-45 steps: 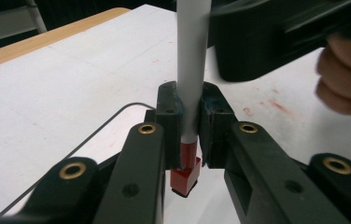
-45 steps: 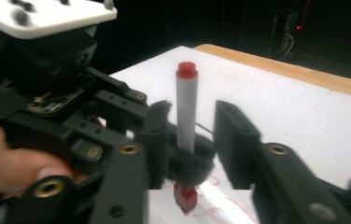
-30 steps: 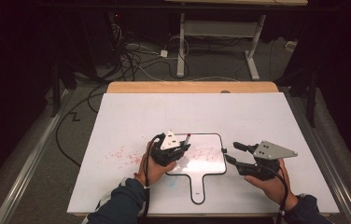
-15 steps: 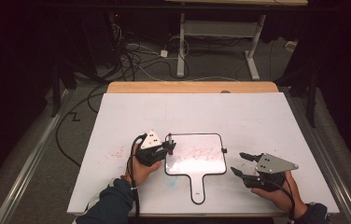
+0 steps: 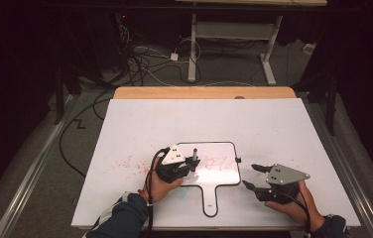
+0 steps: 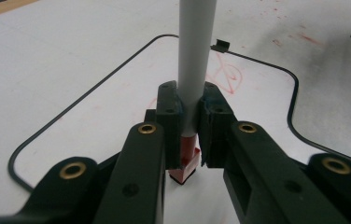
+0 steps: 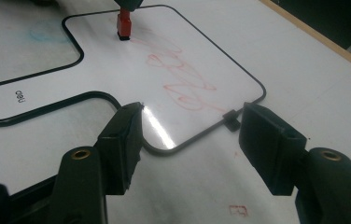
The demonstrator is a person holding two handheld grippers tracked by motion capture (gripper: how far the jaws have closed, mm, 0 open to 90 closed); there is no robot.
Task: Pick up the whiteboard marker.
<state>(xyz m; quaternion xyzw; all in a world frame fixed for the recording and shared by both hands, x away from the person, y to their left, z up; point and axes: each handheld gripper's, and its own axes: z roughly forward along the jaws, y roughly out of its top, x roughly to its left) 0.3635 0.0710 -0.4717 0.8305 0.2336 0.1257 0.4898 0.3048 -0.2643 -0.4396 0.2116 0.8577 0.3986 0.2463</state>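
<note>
A small handled whiteboard [image 5: 222, 178] with a black rim lies on the white table cover, and red scribbles [image 7: 183, 79] run across it. My left gripper [image 5: 190, 166] is shut on a grey marker [image 6: 194, 56] held upright. The marker's red end [image 7: 124, 25] points down at the board's upper left part. My right gripper [image 5: 249, 175] hovers just off the board's right edge, near its lower right corner [image 7: 164, 151]. Its jaws have just been opening and stand open with nothing between them [image 7: 190, 126].
The white cover [image 5: 274, 129] spans the table, with red smudges [image 5: 130, 162] left of the board. A small black clip [image 7: 232, 119] sits on the board's rim. The wooden table edge [image 5: 204, 92] runs along the far side, with cables on the floor beyond.
My left gripper swung left off the board, then came back right onto it with the marker. The right gripper drew slightly toward the person and its jaws spread wider.
</note>
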